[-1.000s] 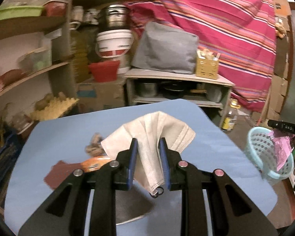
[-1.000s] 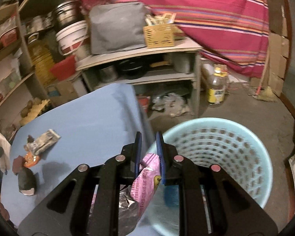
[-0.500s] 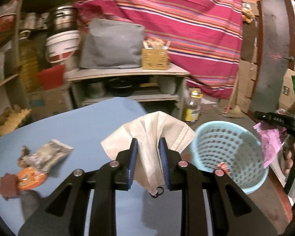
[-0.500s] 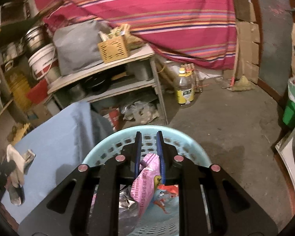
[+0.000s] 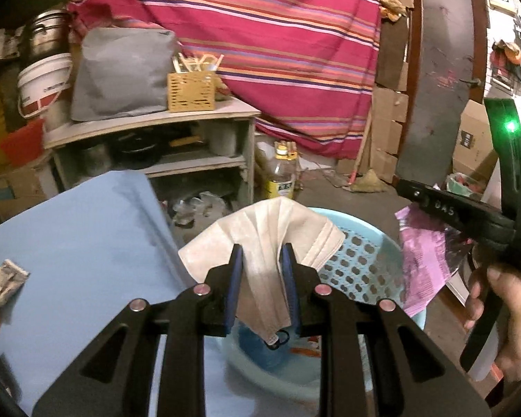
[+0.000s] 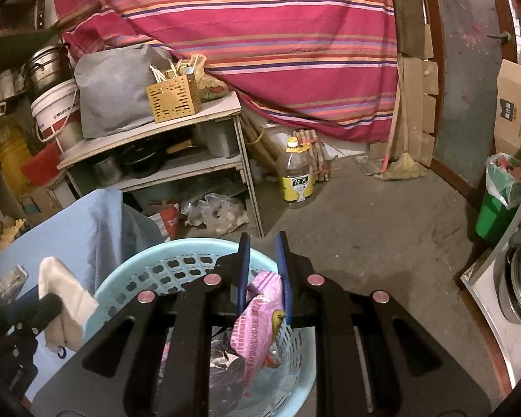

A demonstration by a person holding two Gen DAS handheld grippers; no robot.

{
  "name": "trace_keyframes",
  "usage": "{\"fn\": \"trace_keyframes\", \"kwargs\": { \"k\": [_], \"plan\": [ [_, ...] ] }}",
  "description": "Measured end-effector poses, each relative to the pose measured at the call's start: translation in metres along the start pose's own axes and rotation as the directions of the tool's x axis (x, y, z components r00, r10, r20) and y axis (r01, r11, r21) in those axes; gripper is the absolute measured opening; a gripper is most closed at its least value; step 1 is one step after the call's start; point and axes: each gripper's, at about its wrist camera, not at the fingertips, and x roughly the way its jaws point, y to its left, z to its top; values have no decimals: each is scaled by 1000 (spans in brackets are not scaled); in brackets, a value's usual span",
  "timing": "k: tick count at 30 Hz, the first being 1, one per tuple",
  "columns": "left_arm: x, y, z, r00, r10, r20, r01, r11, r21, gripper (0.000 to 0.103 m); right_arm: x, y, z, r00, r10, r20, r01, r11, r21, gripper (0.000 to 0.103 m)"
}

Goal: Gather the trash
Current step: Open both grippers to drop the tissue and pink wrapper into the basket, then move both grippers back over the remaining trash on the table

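Striped red cloth (image 5: 295,34) hangs behind a cluttered shelf unit (image 5: 149,128); blue tabletop (image 5: 69,243) at left, pale blue perforated basket (image 5: 361,267) just beside its right edge. Left gripper (image 5: 260,271) fingers pinch a whitish face mask (image 5: 260,239), long axis upright, top fanned out, ear loop dangling, above the basket's near-left rim. Right gripper (image 6: 263,274) fingers clamp a pink wrapper (image 6: 260,319), hanging lengthwise down into the basket. Another wrapper (image 5: 0,285) lies on the tabletop, far left.
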Motion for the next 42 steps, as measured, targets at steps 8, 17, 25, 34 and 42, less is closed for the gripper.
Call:
{"fn": "trace_keyframes", "kwargs": {
  "k": [8,17,25,34,42],
  "plan": [
    [27,-2,7,1000,-19,-24,18,1000,-17,25,9,3,-1,1000,-5,11,5,1000,-12,16],
    [29,6,7,999,-25,-28,24,999,-43,65,17,15,-3,1000,-1,1,1,999,-49,16],
    [-3,35,7,998,66,16,-65,996,-63,81,21,32,-2,1000,0,-2,0,996,-90,56],
    [-60,99,-9,980,197,36,-190,973,-134,92,5,63,-5,999,33,15,-31,995,-92,97],
    [-124,184,-56,928,374,-7,-366,903,-225,95,-6,115,-21,999,52,-9,-53,988,-145,98]
  ]
}}
